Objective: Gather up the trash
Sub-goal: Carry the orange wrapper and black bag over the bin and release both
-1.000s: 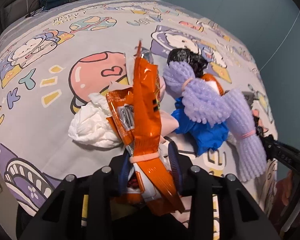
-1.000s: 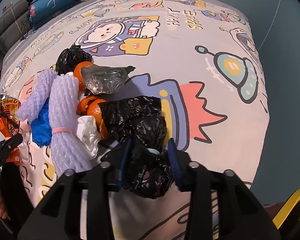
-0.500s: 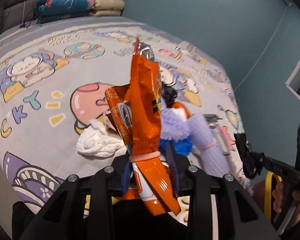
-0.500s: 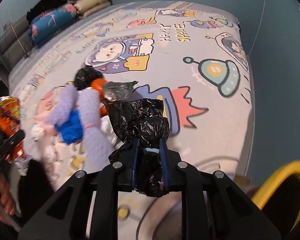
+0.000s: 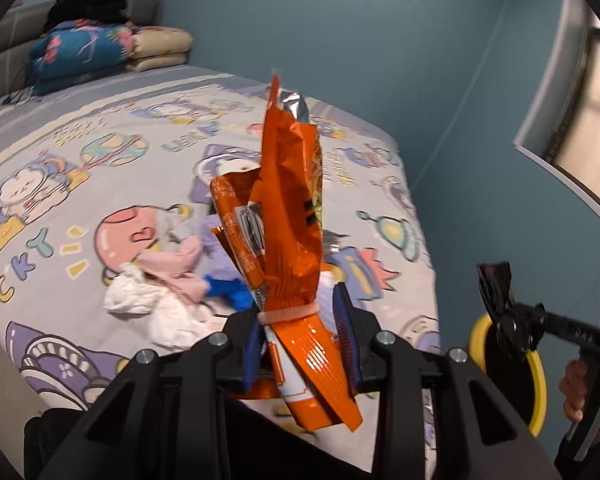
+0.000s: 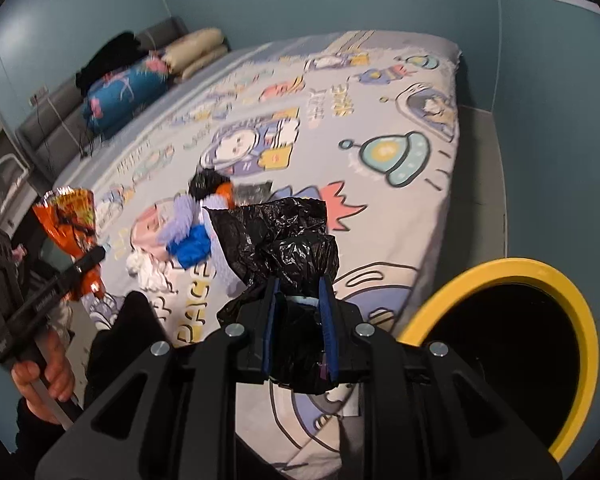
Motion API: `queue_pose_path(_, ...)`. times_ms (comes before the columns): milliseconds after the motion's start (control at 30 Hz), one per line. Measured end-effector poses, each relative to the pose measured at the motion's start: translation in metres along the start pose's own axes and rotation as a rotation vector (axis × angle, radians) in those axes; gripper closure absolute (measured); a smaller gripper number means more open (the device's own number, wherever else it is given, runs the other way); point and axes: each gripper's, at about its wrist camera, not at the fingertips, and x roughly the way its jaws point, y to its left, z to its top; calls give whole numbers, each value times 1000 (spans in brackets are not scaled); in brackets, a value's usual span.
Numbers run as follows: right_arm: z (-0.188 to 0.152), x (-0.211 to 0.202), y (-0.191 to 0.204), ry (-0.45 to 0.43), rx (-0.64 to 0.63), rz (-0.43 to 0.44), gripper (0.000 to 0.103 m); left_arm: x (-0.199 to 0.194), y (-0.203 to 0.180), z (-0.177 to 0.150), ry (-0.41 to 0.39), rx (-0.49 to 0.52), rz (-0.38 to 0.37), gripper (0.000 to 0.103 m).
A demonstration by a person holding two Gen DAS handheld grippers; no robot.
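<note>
My left gripper (image 5: 300,314) is shut on an orange snack bag (image 5: 288,236), which stands upright between the blue pads above the bed; a pink rubber band circles its neck. In the right wrist view my right gripper (image 6: 300,304) is shut on a crumpled black plastic bag (image 6: 284,244), held over the bed's near corner. The left gripper (image 6: 90,260) with the orange snack bag (image 6: 68,216) shows at the left there. A yellow-rimmed bin (image 6: 580,320) with a dark inside stands just right of my right gripper.
More trash lies in a heap on the cartoon-print bed sheet (image 6: 380,208): purple foam netting (image 6: 182,212), a blue piece (image 6: 192,248), white tissue (image 5: 140,300), a pink piece (image 5: 176,264), a small black bag (image 6: 208,180). Folded bedding (image 5: 84,52) sits at the headboard. Blue walls enclose the bed.
Both grippers have lifted away from the heap, carrying the orange bag and the black bag. The right jaws squeezed tighter on the black bag. The yellow bin has come into view.
</note>
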Motion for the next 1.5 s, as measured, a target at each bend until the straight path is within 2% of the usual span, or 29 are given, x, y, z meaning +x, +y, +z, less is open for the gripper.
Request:
queue_pose_path(267, -1, -46, -48, -91, 90, -4, 84, -5, -73, 2, 36, 122, -77, 72)
queue_pose_path(433, -7, -77, -78, -158, 139, -55, 84, -13, -129, 2, 51, 209, -141, 72)
queue_pose_path(800, -20, -123, -119, -242, 211, -146, 83, -2, -213, -16, 129, 294, -290, 72)
queue_pose_path(1000, -22, -125, -136, -233, 254, -165, 83, 12, -241, -34, 172, 279, -358, 72)
queue_pose_path(1067, -22, -121, -141, -223, 266, -166, 83, 21, -249, -43, 208, 289, -370, 72)
queue_pose_path(1333, -29, -91, -158, -142, 315, -135, 83, 45, -262, -73, 310, 320, -394, 72)
queue_pose_path(1500, -34, -84, -167, -126, 341, -146, 83, 56, -265, -84, 358, 319, -403, 71)
